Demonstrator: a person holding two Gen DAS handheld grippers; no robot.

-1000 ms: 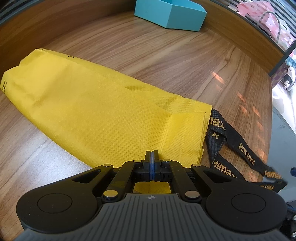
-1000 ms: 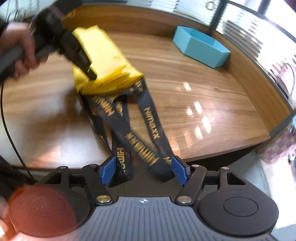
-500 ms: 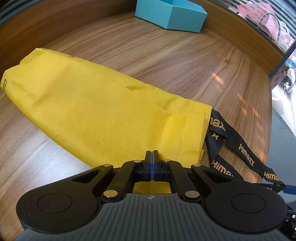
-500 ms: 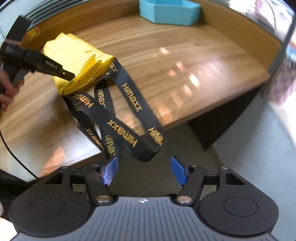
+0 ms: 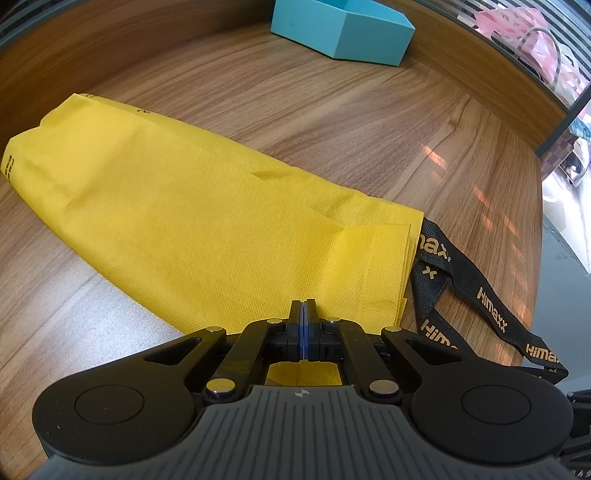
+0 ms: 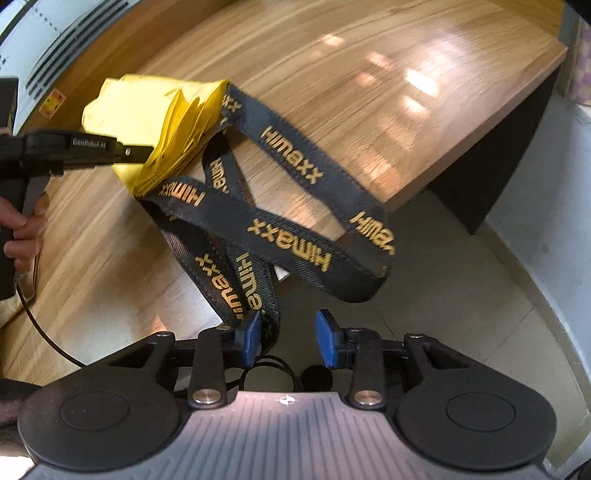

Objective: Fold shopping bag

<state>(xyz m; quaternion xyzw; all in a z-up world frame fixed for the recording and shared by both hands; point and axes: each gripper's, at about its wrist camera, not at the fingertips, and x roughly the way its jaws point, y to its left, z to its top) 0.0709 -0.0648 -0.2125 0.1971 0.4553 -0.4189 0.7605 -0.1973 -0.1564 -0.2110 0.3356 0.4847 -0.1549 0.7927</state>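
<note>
A yellow shopping bag (image 5: 203, 221) lies flattened on the wooden table, and its black "Himaxx" handle straps (image 5: 480, 291) trail off its right end. My left gripper (image 5: 304, 306) is shut, with its tips resting on the bag's near edge; whether fabric is pinched I cannot tell. In the right wrist view the left gripper (image 6: 144, 151) meets the bag (image 6: 147, 107) at its layered mouth. The straps (image 6: 284, 236) hang over the table edge. My right gripper (image 6: 290, 325) is closing below them. One strap loop lies between its jaws against the left pad (image 6: 253, 332); the right pad is clear of it.
A teal box (image 5: 343, 29) stands at the back of the table. The table's front edge (image 6: 461, 147) drops to a grey floor. A person's hand (image 6: 22, 229) holds the left gripper's handle, and a black cable runs below it. A pink bag (image 5: 532, 48) sits beyond the glass.
My right gripper has rolled and sunk toward the hanging straps, and its jaws have narrowed around one loop. The left gripper and the bag have not moved.
</note>
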